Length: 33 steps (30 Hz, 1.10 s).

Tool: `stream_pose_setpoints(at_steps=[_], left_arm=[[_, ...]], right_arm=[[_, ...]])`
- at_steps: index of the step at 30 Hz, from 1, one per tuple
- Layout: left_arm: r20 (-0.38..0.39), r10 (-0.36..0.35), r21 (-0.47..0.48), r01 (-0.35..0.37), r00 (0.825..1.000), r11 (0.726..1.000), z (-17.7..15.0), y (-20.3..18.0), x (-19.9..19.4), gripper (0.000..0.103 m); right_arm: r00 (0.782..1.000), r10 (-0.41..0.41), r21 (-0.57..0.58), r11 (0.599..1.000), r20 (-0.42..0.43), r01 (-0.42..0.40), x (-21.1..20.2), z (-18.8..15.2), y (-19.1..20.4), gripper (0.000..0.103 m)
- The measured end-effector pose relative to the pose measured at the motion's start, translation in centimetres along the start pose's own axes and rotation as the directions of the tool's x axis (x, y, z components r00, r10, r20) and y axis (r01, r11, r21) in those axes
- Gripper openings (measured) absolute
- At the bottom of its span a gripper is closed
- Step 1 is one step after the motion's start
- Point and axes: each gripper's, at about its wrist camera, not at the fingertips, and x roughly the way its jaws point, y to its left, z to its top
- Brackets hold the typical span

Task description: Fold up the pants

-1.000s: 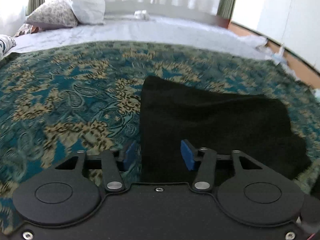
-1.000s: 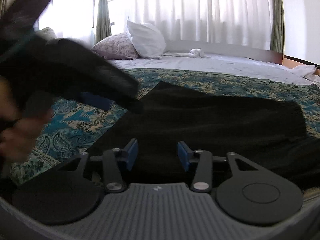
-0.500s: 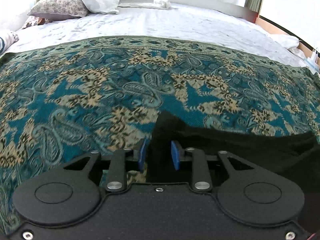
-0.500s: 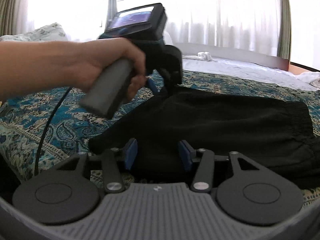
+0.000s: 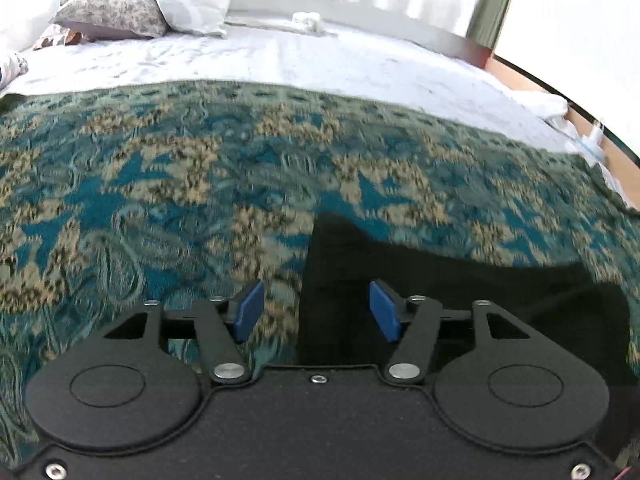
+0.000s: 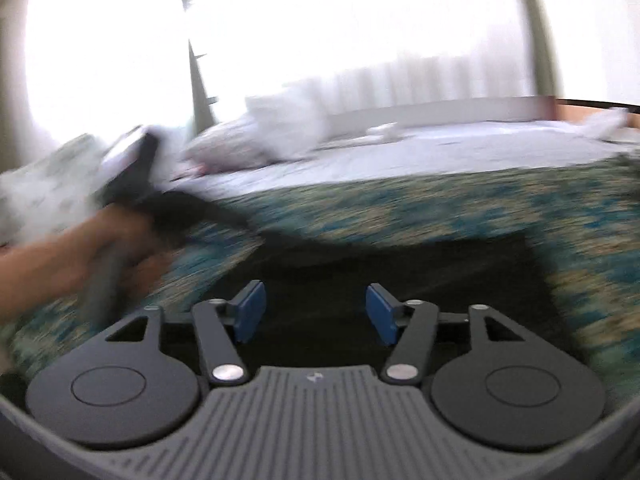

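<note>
The black pants (image 5: 460, 280) lie folded on the teal patterned bedspread (image 5: 160, 200). My left gripper (image 5: 316, 310) is open, its blue pads on either side of the pants' left corner, holding nothing. In the right wrist view the pants (image 6: 400, 272) lie in front of my right gripper (image 6: 312, 312), which is open and empty above the cloth. The left gripper, in the person's hand (image 6: 80, 256), shows blurred at the left of that view.
White sheet (image 5: 320, 64) and pillows (image 5: 160, 4) lie beyond the bedspread toward the curtained window. The bed's right edge and a wooden floor strip (image 5: 560, 92) are at the far right. The right wrist view is motion-blurred.
My left gripper, shut on the pants' corner half a second ago, has opened and let it go. The right gripper has swung, blurring its view; it stays open.
</note>
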Motion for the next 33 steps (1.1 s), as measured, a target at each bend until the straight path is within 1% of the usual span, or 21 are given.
stream_pose_setpoints(at_steps=[1,3,4,6,9,12,14,15,17,20,21,23,24,25,27,30,33], left_arm=[[-0.007,-0.007,-0.008,0.007,1.000,1.000,-0.4,0.2,0.0,0.060],[-0.018,-0.029,-0.028,0.028,0.999,0.999,-1.2,0.6,0.1,0.061],[-0.012,-0.036,-0.034,0.036,0.999,0.999,-1.5,0.8,0.2,0.061],[0.003,-0.040,-0.035,0.040,0.999,0.999,-1.7,0.9,0.3,0.061],[0.007,-0.065,-0.066,0.065,0.998,0.996,-1.3,1.2,0.5,0.063],[0.001,-0.093,-0.093,0.093,0.996,0.991,-0.8,1.6,0.9,0.064],[0.001,-0.124,-0.105,0.123,0.992,0.987,-0.8,1.8,1.3,0.074],[0.004,-0.141,-0.098,0.141,0.990,0.985,-0.9,1.7,1.4,0.081],[0.004,-0.155,-0.061,0.155,0.988,0.986,-0.9,1.2,1.7,0.086],[0.001,-0.151,-0.003,0.151,0.989,0.989,-0.9,0.4,2.2,0.088],[0.001,-0.154,0.001,0.154,0.988,0.988,-0.8,0.3,2.3,0.088],[-0.003,-0.173,-0.009,0.173,0.985,0.985,-0.5,0.2,2.7,0.090],[-0.003,-0.184,-0.020,0.183,0.983,0.983,-0.4,0.3,2.8,0.089],[-0.001,-0.198,-0.035,0.198,0.980,0.980,-0.3,0.4,2.9,0.089],[0.002,-0.227,-0.047,0.227,0.974,0.973,-0.3,0.4,3.0,0.089],[-0.002,-0.254,-0.047,0.253,0.967,0.966,-0.1,0.1,3.4,0.089],[-0.005,-0.263,-0.063,0.262,0.965,0.963,0.2,0.0,3.9,0.089]], right_arm=[[0.999,-0.048,0.008,0.999,-0.010,0.048,0.3,0.8,-1.9,0.078],[0.991,-0.109,0.016,0.994,-0.073,0.110,1.5,2.0,-5.4,0.080],[0.989,-0.115,0.031,0.992,-0.097,0.119,2.1,2.2,-6.8,0.080],[0.986,-0.099,0.083,0.990,-0.133,0.110,3.6,2.6,-9.4,0.082],[0.984,-0.092,0.126,0.986,-0.154,0.112,5.4,2.8,-12.1,0.086],[0.979,-0.054,0.131,0.988,-0.194,0.080,7.3,2.7,-13.4,0.089],[0.975,0.003,0.161,0.986,-0.221,0.033,8.6,2.5,-14.1,0.090],[0.972,0.031,0.179,0.984,-0.233,0.012,9.2,2.5,-14.6,0.091],[0.965,0.070,0.202,0.979,-0.252,-0.018,10.3,2.0,-15.3,0.094],[0.960,0.110,0.226,0.973,-0.257,-0.051,11.6,2.2,-16.0,0.096],[0.958,0.119,0.227,0.972,-0.261,-0.059,11.9,2.3,-16.1,0.096],[0.955,0.132,0.209,0.975,-0.267,-0.077,12.4,2.3,-16.1,0.089],[0.953,0.138,0.203,0.975,-0.268,-0.085,12.5,2.3,-16.0,0.088],[0.951,0.151,0.201,0.975,-0.268,-0.099,12.6,2.3,-15.9,0.085],[0.948,0.181,0.212,0.969,-0.261,-0.126,12.6,2.2,-16.1,0.080],[0.947,0.208,0.241,0.959,-0.246,-0.148,12.5,2.0,-16.5,0.076],[0.946,0.219,0.258,0.954,-0.238,-0.156,12.5,2.0,-16.8,0.073]])
